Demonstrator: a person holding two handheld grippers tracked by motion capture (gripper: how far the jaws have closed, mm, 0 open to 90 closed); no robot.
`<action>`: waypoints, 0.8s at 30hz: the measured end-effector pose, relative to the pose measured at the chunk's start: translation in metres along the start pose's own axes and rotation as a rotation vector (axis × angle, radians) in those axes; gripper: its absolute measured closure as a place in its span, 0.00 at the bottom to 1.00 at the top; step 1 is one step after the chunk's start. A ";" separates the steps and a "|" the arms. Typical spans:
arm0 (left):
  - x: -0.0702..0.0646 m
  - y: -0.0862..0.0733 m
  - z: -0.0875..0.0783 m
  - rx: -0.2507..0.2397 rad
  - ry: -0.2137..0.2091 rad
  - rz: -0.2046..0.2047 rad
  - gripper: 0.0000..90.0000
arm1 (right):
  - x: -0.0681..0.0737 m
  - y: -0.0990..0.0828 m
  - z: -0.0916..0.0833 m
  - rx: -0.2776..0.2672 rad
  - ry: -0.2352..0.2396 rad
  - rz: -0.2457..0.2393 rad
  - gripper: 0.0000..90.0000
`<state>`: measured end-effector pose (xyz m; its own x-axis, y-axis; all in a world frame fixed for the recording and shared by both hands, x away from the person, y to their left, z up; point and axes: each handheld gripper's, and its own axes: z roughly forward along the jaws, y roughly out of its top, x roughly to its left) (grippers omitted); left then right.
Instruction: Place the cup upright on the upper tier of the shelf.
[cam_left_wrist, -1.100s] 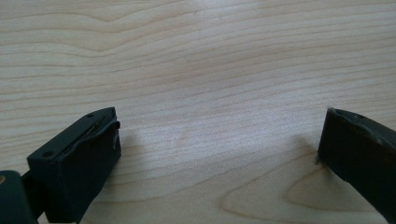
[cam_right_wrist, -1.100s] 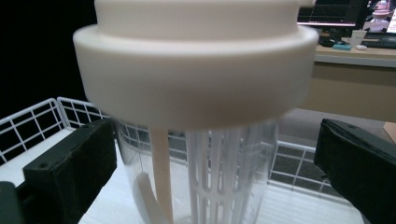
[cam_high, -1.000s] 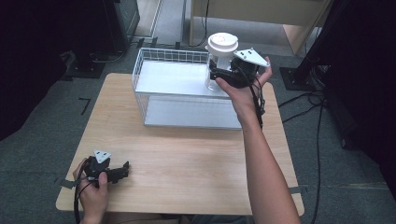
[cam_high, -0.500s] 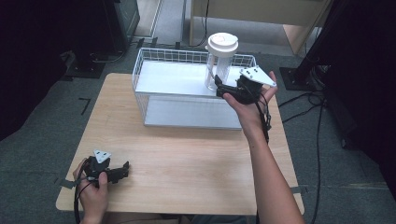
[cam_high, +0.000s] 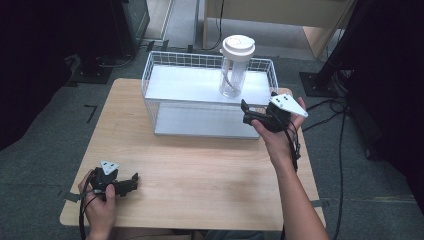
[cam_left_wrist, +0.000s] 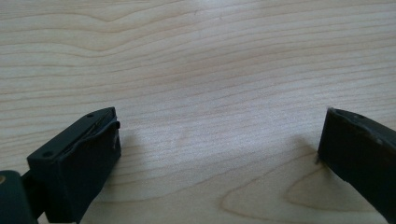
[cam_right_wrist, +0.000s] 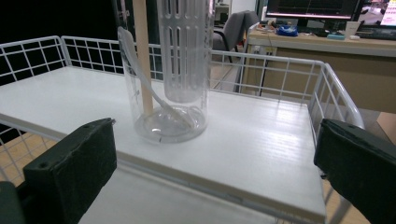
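The wooden table (cam_high: 200, 165) carries a white wire basket (cam_high: 150, 80) at its 12 o'clock edge, with a white shelf (cam_high: 190, 85) set inside it as a raised flat stand. On that shelf, toward 1 o'clock, a clear pitcher (cam_high: 234, 75) with a white lid (cam_high: 238, 46) stands upright and free. It seems parked on the flat board, inside the wire walls, so it cannot tip or slide off. The right gripper view shows the pitcher (cam_right_wrist: 170, 70) with a slotted inner tube (cam_right_wrist: 184, 46) and a pale stirrer (cam_right_wrist: 149, 88) leaning inside.

The right gripper (cam_high: 250, 114) sits at about 4 o'clock from the pitcher, just off the basket's near right corner. Its jaws are spread wide with nothing between them, and they are aimed at the pitcher's base — a stance that reads as backing straight off after a release. The left gripper (cam_high: 129, 183) rests low at the table's 7 o'clock corner, jaws likewise wide apart and empty over bare wood, out of the way.

Against the picture a second ago, the right gripper was up at the pitcher's side; half a second ago it had come partway off, and now it is clear of the shelf. The pitcher stands in the same place — and the left gripper has not shifted.
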<state>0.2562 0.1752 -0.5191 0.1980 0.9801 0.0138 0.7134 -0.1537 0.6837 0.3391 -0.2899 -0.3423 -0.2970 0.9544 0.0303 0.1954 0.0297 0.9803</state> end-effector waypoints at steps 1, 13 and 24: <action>0.000 0.000 0.000 0.000 0.000 0.001 0.00 | -0.002 -0.003 -0.003 -0.003 0.002 0.009 0.00; 0.000 0.000 0.000 0.000 -0.001 -0.001 0.00 | -0.018 -0.037 -0.027 0.012 -0.033 0.025 0.00; 0.000 0.000 0.000 0.001 -0.002 -0.002 0.00 | -0.028 -0.068 -0.035 0.052 -0.056 0.030 0.00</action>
<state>0.2561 0.1751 -0.5191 0.1976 0.9802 0.0113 0.7145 -0.1519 0.6829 0.3016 -0.3291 -0.4026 -0.2380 0.9701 0.0474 0.2526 0.0147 0.9675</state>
